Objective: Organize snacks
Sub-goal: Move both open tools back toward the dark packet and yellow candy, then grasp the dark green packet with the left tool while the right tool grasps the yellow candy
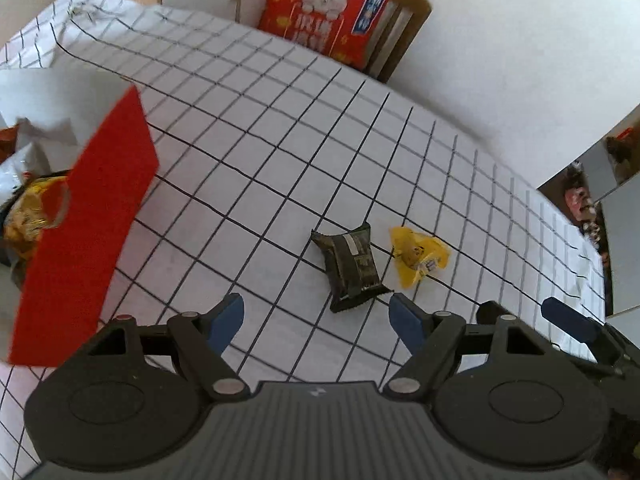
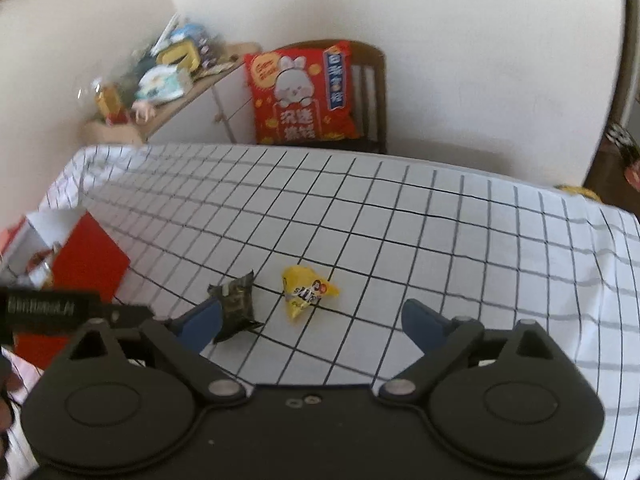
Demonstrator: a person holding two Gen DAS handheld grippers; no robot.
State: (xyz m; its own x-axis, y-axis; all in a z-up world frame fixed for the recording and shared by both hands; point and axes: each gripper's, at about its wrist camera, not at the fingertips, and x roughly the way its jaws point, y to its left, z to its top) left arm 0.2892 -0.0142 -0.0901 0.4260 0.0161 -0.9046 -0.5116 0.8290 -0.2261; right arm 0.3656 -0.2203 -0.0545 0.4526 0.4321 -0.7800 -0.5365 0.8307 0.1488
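Snacks come first here: two loose packets lie on the checked tablecloth [image 1: 280, 152], near each other but not touching. The left gripper [image 1: 316, 312] hangs spread and empty, tilted steeply down, with the dark snack packet [image 1: 350, 266] just ahead of its blue fingertips [image 1: 404, 316], nearer the right-hand one. The right gripper [image 2: 310, 318] is also spread wide with nothing between its pads, and the yellow snack packet [image 2: 306, 292] sits just beyond its gap, a little toward the left finger.

To do this step well, I judge each tong should centre over its own packet before closing, since both look off-centre now. The dark packet lies at a slant, so the left wrist may need rolling to pinch across its narrow width. The yellow one looks puffy and may slip, so pinch its body, not a corner. The red box [image 1: 88, 224], open at the left and already holding wrappers, looks the likely destination.
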